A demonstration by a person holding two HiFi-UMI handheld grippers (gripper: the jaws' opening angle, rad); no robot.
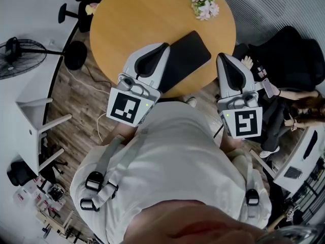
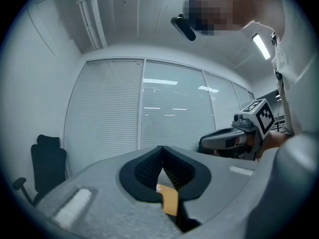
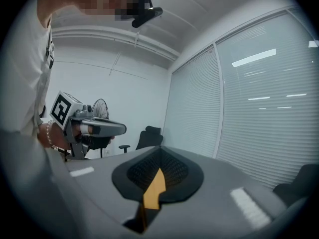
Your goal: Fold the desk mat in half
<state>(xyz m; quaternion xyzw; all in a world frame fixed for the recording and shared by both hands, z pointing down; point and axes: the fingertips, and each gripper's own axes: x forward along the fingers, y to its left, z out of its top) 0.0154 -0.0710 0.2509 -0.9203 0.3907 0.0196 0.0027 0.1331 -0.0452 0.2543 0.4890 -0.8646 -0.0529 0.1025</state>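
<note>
Round wooden table [image 1: 137, 24], smooth orange-tan top, takes most of the head view. On it the black desk mat [image 1: 190, 52] lies flat – a matte, thin rectangle with rounded corners, angled toward the near rim, its near end hidden under the left gripper [image 1: 162, 47]. The layers can't be told apart, so it could be one open sheet or one already doubled over.

The left gripper's jaws are closed on nothing, held level over the near rim. The right gripper [image 1: 222, 57] is the same – ribbed pads together and empty, just right of the mat.

Judgement: if a fold is due, the thin limp sheet needs a low pinch at both corners of one short end and an even lift, so the edges land square.

Small pink-white flower bunch [image 1: 203, 5] at the far rim, well clear
</note>
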